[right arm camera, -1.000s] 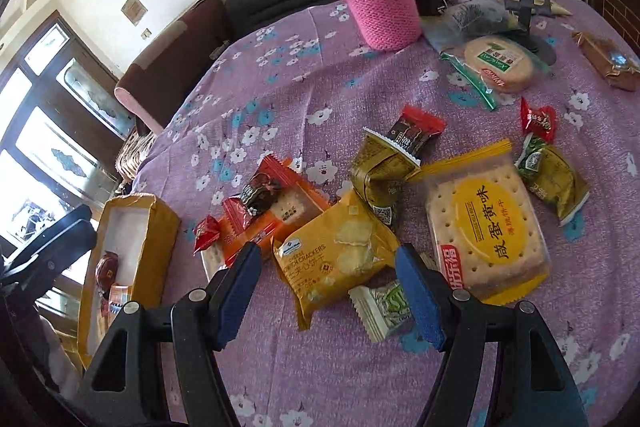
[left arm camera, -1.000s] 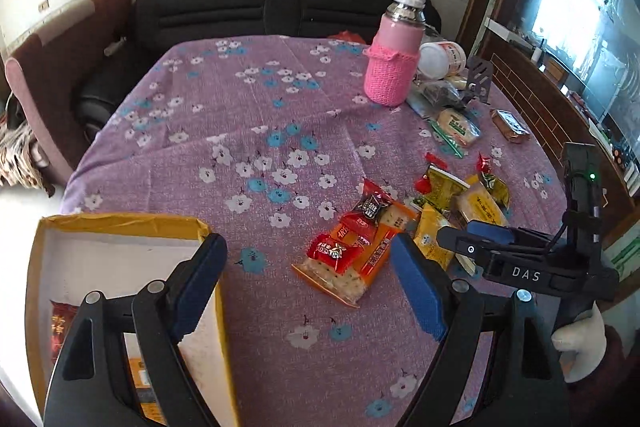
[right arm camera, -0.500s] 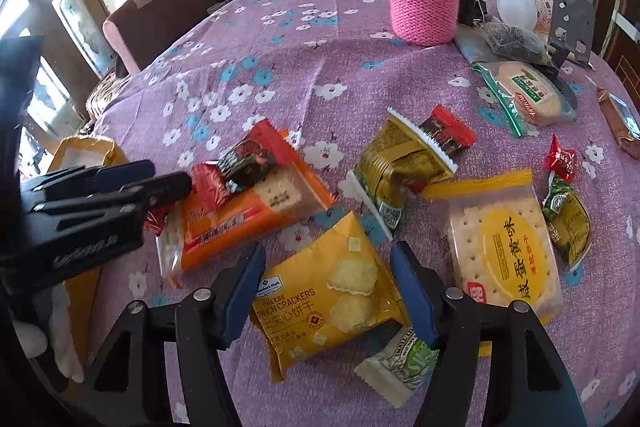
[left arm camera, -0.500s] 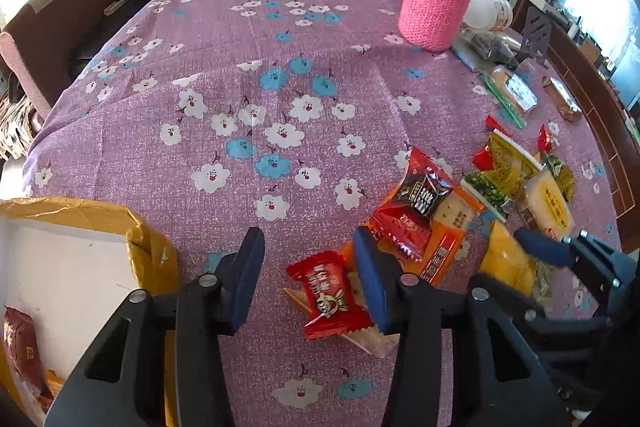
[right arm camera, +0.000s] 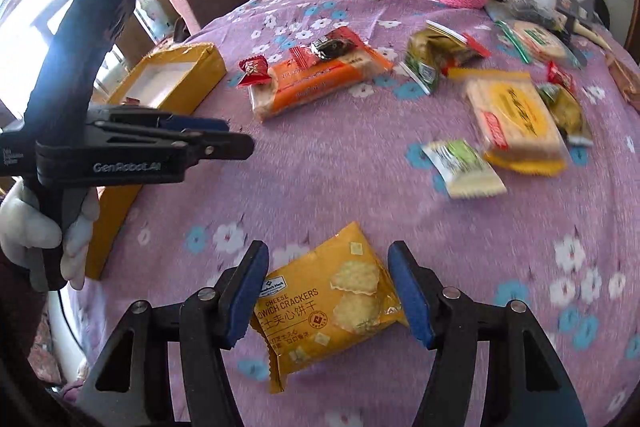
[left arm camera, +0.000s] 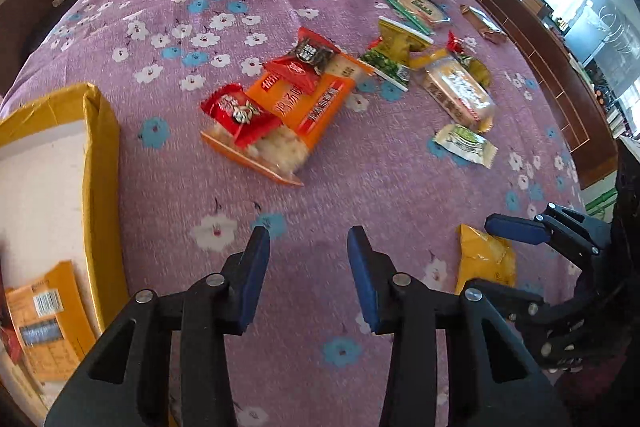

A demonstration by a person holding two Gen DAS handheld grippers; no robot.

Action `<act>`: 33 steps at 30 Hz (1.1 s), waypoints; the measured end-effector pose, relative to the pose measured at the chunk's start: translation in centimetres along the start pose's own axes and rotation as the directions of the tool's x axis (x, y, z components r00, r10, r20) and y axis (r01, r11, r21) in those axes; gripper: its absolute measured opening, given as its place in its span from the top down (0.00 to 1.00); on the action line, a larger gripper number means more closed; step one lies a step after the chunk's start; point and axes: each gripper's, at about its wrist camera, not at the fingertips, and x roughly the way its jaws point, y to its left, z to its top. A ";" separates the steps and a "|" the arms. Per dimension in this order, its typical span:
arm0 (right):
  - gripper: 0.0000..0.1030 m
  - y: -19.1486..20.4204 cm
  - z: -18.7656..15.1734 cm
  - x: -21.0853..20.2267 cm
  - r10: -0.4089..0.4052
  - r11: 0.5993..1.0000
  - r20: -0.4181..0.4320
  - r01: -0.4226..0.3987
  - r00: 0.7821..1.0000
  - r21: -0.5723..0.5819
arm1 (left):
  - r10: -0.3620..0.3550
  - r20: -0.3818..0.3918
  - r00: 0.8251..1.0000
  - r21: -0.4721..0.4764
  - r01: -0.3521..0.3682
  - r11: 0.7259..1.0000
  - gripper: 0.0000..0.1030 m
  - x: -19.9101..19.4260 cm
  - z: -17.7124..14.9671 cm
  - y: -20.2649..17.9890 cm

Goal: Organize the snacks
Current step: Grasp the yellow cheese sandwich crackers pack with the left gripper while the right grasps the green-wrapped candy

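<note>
My right gripper [right arm camera: 328, 291] straddles the cheese cracker packet [right arm camera: 328, 311] near me, jaws wide and not yet closed, squared for a grab. My left gripper [left arm camera: 308, 271] hovers half-open and empty beside the yellow box [left arm camera: 100, 155].

1. Left tool [left arm camera: 308, 267]: jaws parted, nothing between them, over the floral purple cloth of the bench [left arm camera: 360, 187].
2. Yellow box [left arm camera: 100, 163]: at left, open, an orange packet [left arm camera: 44, 323] lying inside.
3. Orange cracker pack [left arm camera: 288, 115]: mid-bench, a red candy wrapper [left arm camera: 240, 113] resting on it.
4. Right tool [left arm camera: 496, 259]: at right, jaws either side of a yellow snack bag [left arm camera: 484, 259].
</note>
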 end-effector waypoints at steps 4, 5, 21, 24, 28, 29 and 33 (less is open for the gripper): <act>0.34 -2.5 -2.2 -3.6 0.063 0.983 0.120 -0.083 0.991 0.165 | -0.044 0.048 0.998 -0.005 0.044 0.999 0.61 -2.0 -1.7 -1.1; 0.33 -3.1 -2.7 -4.2 0.065 0.976 0.134 -0.091 0.989 0.199 | -0.047 0.055 0.997 -0.003 0.047 0.999 0.59 -2.3 -1.9 -1.3; 0.33 -9.0 3.4 -1.4 -0.045 0.946 0.171 -0.013 0.984 0.323 | -0.107 0.093 0.990 0.178 0.089 0.980 0.41 0.4 -3.9 -10.7; 0.35 -8.4 4.8 0.6 -0.077 0.966 0.118 0.045 0.990 0.256 | -0.081 0.098 0.992 0.232 0.056 0.971 0.40 1.2 -3.6 -12.3; 0.37 -6.6 5.4 1.6 -0.170 0.975 0.081 0.156 0.982 0.158 | 0.027 0.078 0.997 0.289 -0.049 0.956 0.40 3.4 -3.6 -13.9; 0.38 -6.3 5.4 1.7 -0.188 0.973 0.070 0.176 0.980 0.146 | 0.045 0.109 0.993 0.307 -0.076 0.949 0.39 3.4 -3.8 -14.1; 0.51 -6.2 5.3 1.8 -0.240 0.963 0.053 0.231 0.969 0.135 | 0.045 0.119 0.992 0.258 -0.075 0.963 0.56 2.9 -3.6 -13.0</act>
